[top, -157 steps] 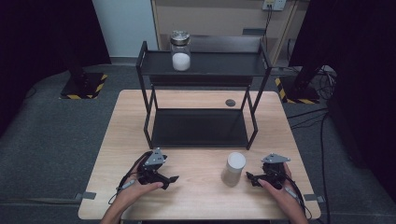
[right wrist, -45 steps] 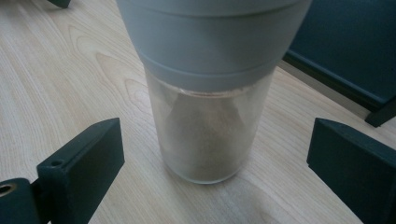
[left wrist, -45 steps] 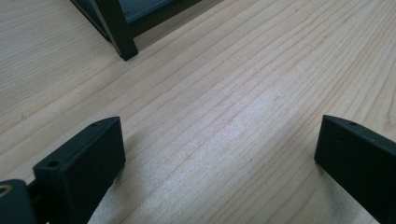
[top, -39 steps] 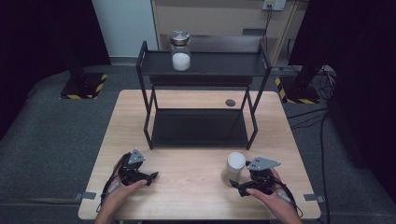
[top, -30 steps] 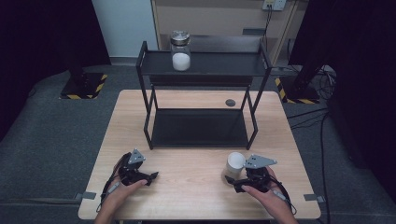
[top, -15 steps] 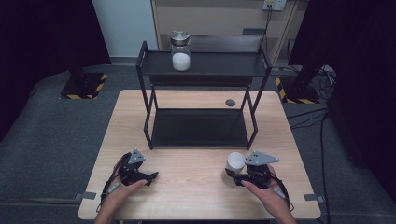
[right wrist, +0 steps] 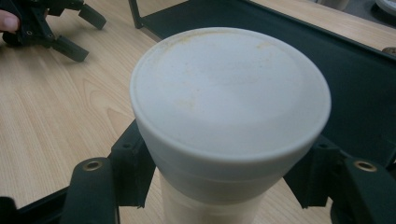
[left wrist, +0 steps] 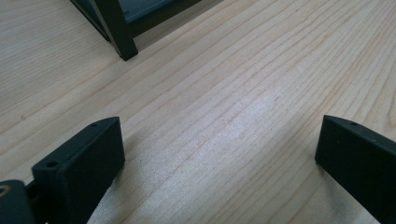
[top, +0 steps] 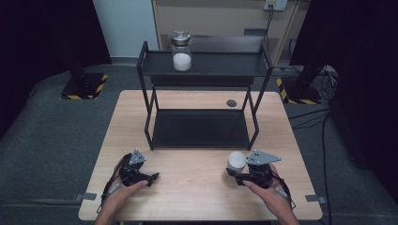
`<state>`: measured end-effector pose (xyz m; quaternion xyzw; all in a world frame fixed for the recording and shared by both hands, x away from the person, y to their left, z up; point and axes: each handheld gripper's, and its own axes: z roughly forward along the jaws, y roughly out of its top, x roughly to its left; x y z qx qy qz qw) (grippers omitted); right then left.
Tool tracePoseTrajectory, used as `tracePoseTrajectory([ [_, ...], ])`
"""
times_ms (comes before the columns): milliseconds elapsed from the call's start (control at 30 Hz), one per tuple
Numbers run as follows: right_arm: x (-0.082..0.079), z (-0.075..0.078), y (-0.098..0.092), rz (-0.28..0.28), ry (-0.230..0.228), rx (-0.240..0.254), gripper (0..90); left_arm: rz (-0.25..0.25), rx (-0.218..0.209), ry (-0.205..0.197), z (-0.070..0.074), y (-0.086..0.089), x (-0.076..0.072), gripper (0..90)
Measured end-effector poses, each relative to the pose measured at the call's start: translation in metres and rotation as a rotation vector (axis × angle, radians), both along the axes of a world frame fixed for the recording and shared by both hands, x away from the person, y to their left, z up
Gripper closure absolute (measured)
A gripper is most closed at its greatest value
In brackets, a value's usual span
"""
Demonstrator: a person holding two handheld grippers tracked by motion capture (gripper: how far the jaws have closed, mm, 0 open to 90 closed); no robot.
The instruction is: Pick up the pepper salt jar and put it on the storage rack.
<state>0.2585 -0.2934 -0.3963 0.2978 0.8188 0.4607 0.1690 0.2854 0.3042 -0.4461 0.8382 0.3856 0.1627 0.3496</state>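
Right gripper (top: 236, 172) had just closed, pinching a white lidded jar (top: 236, 161) near table's (top: 197, 187) right; left gripper (top: 151, 177) sat w/ jaws spread, nothing between.

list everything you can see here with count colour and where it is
white container: 1, white with a lid, front right of the table, clamped between the right gripper's jaws
glass jar: 1, clear with a metal lid and white contents, top shelf of the rack
rack: 1, black metal, two shelves, middle back of the table
round disc: 1, dark, on the table behind the rack's right side
table: 1, light wood
left gripper: 1, black, front left of the table, jaws open on nothing
right gripper: 1, black, front right
hands: 2, one on each gripper
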Motion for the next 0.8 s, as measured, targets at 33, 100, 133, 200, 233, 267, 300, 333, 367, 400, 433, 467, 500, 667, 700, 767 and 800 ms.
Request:
tracePoseTrajectory([
  [33,0.001,0.001,0.000,0.006,0.001,-0.005,35.2,0.000,0.000,0.000,0.000,0.000,0.000,0.1],
  [100,0.002,0.003,-0.001,0.012,0.001,-0.012,35.2,0.000,0.000,0.000,0.000,0.000,0.000,0.1],
  [133,0.003,0.004,-0.001,0.017,0.001,-0.016,35.2,0.000,0.000,0.000,0.000,0.000,0.000,0.1],
  [200,0.005,0.004,-0.003,0.023,0.002,-0.014,35.3,0.000,0.000,0.000,0.000,0.000,0.000,0.1],
  [233,0.006,0.004,-0.003,0.026,0.002,-0.013,35.3,0.000,0.000,0.000,0.000,0.000,0.000,0.1],
  [267,0.007,0.005,-0.004,0.030,0.003,-0.013,35.3,0.000,0.000,0.000,0.000,0.000,0.000,0.1],
  [300,0.008,0.006,-0.005,0.036,0.003,-0.014,35.3,0.000,0.001,-0.001,0.000,0.000,0.000,0.1],
  [333,0.009,0.007,-0.005,0.040,0.002,-0.016,35.2,0.000,0.000,-0.001,0.000,0.000,0.000,0.1],
  [367,0.010,0.008,-0.005,0.046,0.000,-0.019,35.3,0.001,0.000,-0.001,0.000,0.000,0.000,0.1],
  [400,0.011,0.008,-0.005,0.049,-0.001,-0.019,35.3,0.001,0.000,-0.001,0.000,0.000,0.000,0.0],
  [433,0.012,0.009,-0.006,0.056,-0.002,-0.019,35.3,0.001,0.000,-0.001,0.000,0.000,0.000,0.0],
  [467,0.014,0.010,-0.007,0.060,-0.001,-0.016,35.3,0.001,0.001,-0.002,0.000,0.000,0.000,0.1],
  [500,0.015,0.011,-0.007,0.064,0.000,-0.014,35.3,0.001,0.001,-0.002,0.000,0.000,0.000,0.1],
  [667,0.022,0.015,-0.007,0.082,-0.002,-0.020,35.2,0.001,0.001,-0.002,0.000,0.000,0.000,0.0],
  [700,0.024,0.016,-0.007,0.085,-0.001,-0.020,35.2,0.001,0.001,-0.002,0.000,0.000,0.000,0.0],
  [767,0.027,0.017,-0.007,0.089,-0.002,-0.020,35.2,0.002,0.001,-0.002,0.000,0.000,0.000,0.0],
  [800,0.028,0.017,-0.007,0.091,-0.002,-0.020,35.3,0.002,0.001,-0.002,0.000,0.000,0.000,0.0],
])
